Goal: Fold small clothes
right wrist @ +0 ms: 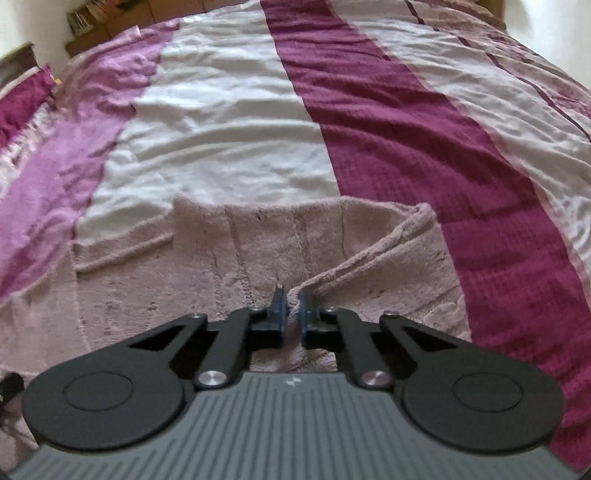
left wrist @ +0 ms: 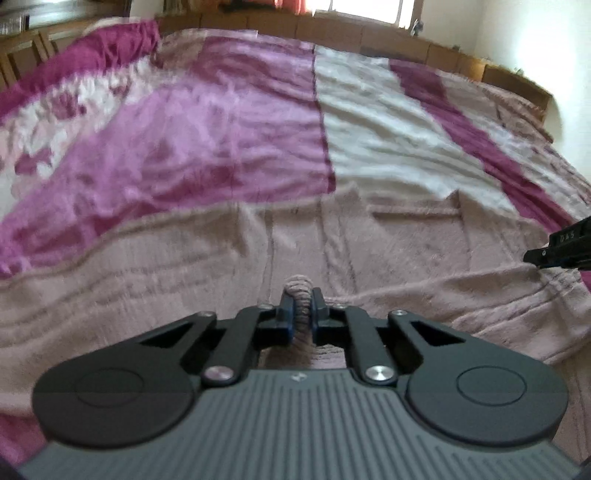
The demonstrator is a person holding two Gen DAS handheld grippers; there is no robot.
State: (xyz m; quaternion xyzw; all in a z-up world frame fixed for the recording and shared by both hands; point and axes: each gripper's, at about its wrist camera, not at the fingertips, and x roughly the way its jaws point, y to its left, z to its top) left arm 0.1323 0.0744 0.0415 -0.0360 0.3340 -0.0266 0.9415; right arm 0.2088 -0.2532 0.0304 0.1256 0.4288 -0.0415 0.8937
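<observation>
on the bed, spread flat across the near part of the cover, lies the pale pink fleece garment (left wrist: 388,254), fuzzy, with ribbed lines running away from me. my left gripper (left wrist: 302,308) has its jaws pinched onto a bunched ridge of that fleece, the fabric standing up between the pads. my right gripper (right wrist: 291,308) likewise clamps a raised fold at the garment's near edge; from it a turned-over flap runs off toward the far right corner. in the left view i see the right gripper's black tip resting at the garment's right side. beneath everything, the striped bedspread (right wrist: 229,147): magenta, lilac and white bands. wooden headboard (left wrist: 369,35) beyond.
</observation>
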